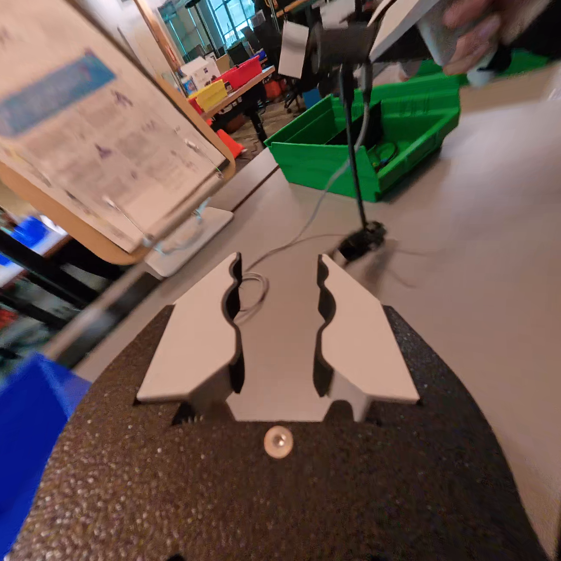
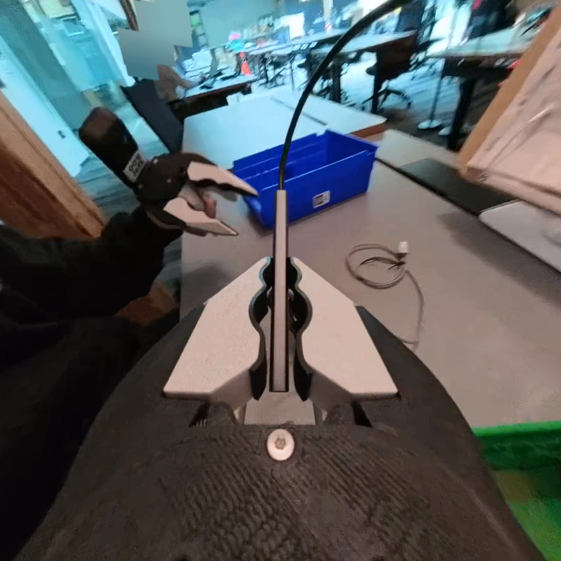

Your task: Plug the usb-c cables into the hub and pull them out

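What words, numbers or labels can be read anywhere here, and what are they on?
I don't copy out writing, so here is only what carries it.
Large paper sheet at the left: printed, blurred past reading.
White sticker on the blue bin: a code and small print, too small to read.
White label on the handle of the left gripper: short print, blurred.
Elsewhere: none I can make out.

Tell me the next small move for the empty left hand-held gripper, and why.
Probably lower the open left hand-held gripper onto the grey cable coiled loose on the table and close on its plug end. The right hand-held gripper already clamps the hub.
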A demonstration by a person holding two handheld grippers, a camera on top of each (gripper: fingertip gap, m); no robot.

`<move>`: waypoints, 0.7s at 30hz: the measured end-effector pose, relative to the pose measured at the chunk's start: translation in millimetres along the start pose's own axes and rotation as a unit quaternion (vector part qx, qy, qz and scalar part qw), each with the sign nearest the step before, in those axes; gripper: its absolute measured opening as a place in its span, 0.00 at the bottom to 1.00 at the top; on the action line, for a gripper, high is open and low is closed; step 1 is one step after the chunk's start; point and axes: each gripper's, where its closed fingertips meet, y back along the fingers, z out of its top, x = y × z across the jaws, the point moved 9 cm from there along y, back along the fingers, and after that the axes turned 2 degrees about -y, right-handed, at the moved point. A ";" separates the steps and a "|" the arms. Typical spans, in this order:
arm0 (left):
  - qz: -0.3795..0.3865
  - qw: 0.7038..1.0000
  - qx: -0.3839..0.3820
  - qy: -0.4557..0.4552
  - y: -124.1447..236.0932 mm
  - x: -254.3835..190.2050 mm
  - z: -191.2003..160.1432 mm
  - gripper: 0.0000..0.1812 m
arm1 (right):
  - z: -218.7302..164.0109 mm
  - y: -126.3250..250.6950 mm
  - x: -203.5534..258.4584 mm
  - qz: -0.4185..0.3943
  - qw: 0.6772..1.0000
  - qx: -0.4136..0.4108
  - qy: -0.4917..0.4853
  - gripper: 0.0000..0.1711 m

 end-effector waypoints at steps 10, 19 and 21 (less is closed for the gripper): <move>-0.038 0.919 0.061 -0.387 -10.0 -43.2 27.7 0.32 | -52.0 -78.4 0.3 0.251 0.954 0.098 -0.134 0.05; -0.135 0.934 0.027 -0.329 -24.2 -47.8 17.9 0.12 | -64.7 -92.9 2.4 0.307 0.933 0.137 -0.130 0.05; -0.165 0.945 0.024 -0.282 -25.8 -46.5 14.6 0.11 | -68.5 -93.8 0.5 0.313 0.930 0.141 -0.128 0.05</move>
